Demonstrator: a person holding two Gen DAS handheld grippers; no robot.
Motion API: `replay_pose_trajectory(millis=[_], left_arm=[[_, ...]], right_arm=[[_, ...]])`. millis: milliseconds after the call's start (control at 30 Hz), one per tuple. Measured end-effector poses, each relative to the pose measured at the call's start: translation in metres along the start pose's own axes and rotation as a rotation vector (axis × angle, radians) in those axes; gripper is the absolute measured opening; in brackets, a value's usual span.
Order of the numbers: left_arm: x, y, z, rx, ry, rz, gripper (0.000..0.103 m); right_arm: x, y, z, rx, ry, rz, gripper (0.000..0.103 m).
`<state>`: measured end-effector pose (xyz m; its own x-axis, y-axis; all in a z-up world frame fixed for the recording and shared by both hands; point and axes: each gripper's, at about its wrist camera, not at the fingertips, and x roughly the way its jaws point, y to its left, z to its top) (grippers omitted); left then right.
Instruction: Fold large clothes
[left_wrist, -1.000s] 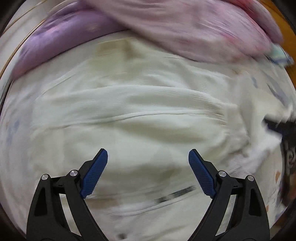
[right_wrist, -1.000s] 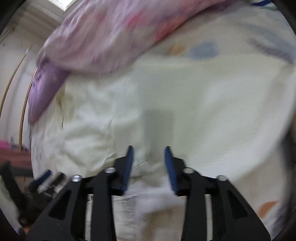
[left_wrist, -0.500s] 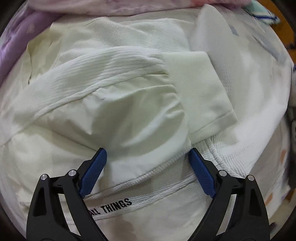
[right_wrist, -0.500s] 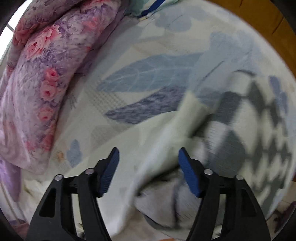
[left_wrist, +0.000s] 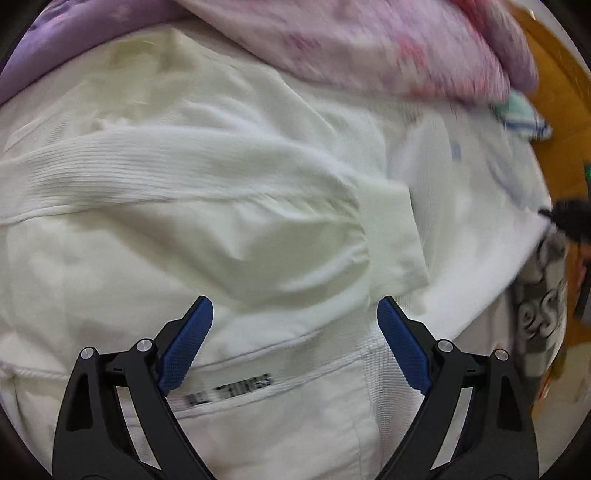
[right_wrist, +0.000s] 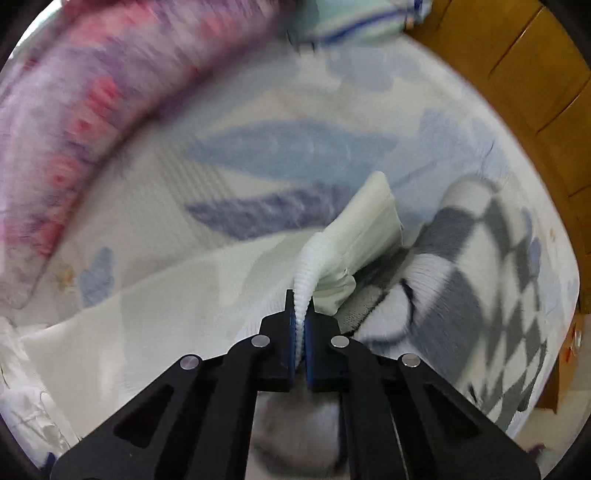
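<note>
Left gripper spread wide, empty, hovering over the cream garment spread on the bed; sleeve cuff lies just beyond, toward its right finger. Right gripper pinches the garment's ribbed edge, cloth rising straight from the pads. Checkered knit just right. Floral quilt far left.

A pink floral quilt lay along the bed's far side on a leaf-printed sheet. A grey-and-white checked garment lay beside a wooden floor.
</note>
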<state>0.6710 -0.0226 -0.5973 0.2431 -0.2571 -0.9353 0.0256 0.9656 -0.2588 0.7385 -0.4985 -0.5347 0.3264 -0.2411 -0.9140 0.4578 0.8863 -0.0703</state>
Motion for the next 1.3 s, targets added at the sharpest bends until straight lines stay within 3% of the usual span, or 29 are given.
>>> replay_pose_trajectory(millis=[133,267,367,467,600,700,900,933,1033,1133,1300], left_arm=[[-0.034,0.033,0.003,-0.090,-0.066,0.014,0.090],[-0.063,0.085,0.006,-0.208,-0.110,0.030,0.090],[-0.085,0.130,0.004,-0.332,-0.147,0.015,0.090],[-0.104,0.170,-0.003,-0.440,-0.192,0.026,0.090],[-0.113,0.209,-0.019,-0.506,-0.179,0.035,0.090],[-0.111,0.220,-0.027,-0.524,-0.159,0.022,0.090],[-0.078,0.215,-0.039,-0.616,-0.085,-0.108,0.090],[-0.073,0.209,-0.037,-0.613,-0.078,-0.115,0.090],[-0.055,0.188,-0.032,-0.588,-0.019,-0.175,0.090],[-0.047,0.174,-0.040,-0.579,0.011,-0.183,0.090],[-0.030,0.158,-0.064,-0.649,0.083,-0.231,0.090]], right_arm=[[-0.074,0.062,-0.024,-0.099,-0.210,0.185,0.003],[-0.132,0.165,-0.070,-0.260,-0.281,0.438,0.003],[-0.147,0.245,-0.119,-0.352,-0.216,0.613,0.003],[-0.135,0.307,-0.168,-0.432,-0.107,0.702,0.003],[-0.096,0.359,-0.227,-0.552,0.077,0.642,0.009],[-0.083,0.359,-0.248,-0.603,0.161,0.560,0.011],[-0.103,0.308,-0.241,-0.548,0.159,0.609,0.015],[-0.106,0.304,-0.245,-0.548,0.149,0.604,0.023],[-0.106,0.288,-0.246,-0.551,0.111,0.570,0.059],[-0.093,0.280,-0.249,-0.541,0.157,0.567,0.061],[-0.101,0.253,-0.251,-0.521,0.133,0.547,0.062]])
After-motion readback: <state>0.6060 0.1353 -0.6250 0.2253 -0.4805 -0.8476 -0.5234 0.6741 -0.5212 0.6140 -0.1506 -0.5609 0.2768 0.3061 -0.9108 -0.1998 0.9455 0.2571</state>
